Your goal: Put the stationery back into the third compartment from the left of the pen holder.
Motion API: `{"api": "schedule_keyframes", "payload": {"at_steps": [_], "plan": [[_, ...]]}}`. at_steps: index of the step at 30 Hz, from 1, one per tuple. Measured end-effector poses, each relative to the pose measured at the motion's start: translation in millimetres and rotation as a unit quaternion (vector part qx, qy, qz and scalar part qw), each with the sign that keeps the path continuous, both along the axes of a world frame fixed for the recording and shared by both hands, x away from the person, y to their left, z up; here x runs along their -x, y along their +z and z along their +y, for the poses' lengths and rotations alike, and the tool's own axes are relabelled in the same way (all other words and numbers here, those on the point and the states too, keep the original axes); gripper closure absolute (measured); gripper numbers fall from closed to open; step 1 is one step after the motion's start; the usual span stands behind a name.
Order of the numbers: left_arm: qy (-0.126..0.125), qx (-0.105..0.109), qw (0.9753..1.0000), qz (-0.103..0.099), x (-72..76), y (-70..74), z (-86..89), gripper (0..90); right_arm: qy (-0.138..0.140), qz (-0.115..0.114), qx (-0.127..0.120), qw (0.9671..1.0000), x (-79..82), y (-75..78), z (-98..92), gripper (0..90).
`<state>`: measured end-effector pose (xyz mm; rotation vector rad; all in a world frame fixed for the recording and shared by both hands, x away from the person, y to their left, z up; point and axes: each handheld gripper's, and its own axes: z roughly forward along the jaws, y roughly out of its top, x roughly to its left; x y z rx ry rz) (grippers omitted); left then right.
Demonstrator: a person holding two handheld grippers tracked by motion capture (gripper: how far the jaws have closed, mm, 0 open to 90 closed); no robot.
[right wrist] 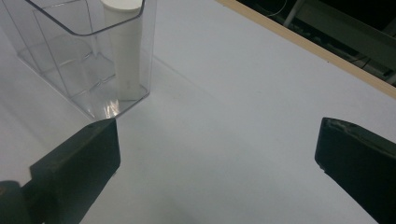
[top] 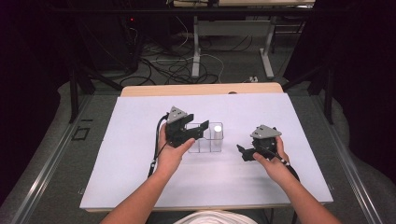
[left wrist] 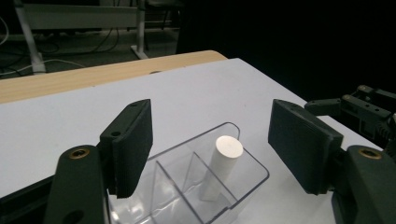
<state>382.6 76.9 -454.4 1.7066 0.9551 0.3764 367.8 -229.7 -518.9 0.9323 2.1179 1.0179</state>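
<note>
A clear plastic box [top: 205, 146] with divided compartments stands in the middle of the white mat [top: 135, 177]. A white cylinder [top: 215, 131] stands upright in its right end compartment. My left gripper [top: 195, 127] hovers open over the box's left part. In the left gripper view its jaws straddle the box [left wrist: 254, 184] and the cylinder [left wrist: 223, 165] from above without touching them. My right gripper [top: 242, 151] is open, low over the mat, to the right of the box. It faces the box [right wrist: 60, 70] and cylinder [right wrist: 125, 51], with bare mat between its jaws.
The mat covers a wooden table whose far edge [top: 201, 88] shows. Beyond the table are desk legs and floor cables [top: 182, 65]. Dark surroundings flank both sides. The right gripper [left wrist: 369, 109] appears at the right edge of the left gripper view.
</note>
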Motion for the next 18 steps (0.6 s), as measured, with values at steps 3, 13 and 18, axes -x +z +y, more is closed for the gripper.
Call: {"api": "schedule_keyframes", "payload": {"at_steps": [3,13,18], "plan": [[0.013,-0.003,0.9999,0.007,-0.1,4.0,10.7,25.4,-0.003,0.002,-0.005,1.0,0.1,0.7,-0.9,0.0],[0.052,-0.029,0.9981,0.016,2.4,-2.1,49.0,7.0,-0.016,0.005,-0.011,0.9998,-1.9,2.4,-6.5,0.0],[0.068,-0.031,0.9968,0.027,3.7,-9.5,68.2,0.4,-0.023,0.008,-0.01,0.9997,-2.7,3.0,-9.3,0.0]]}}
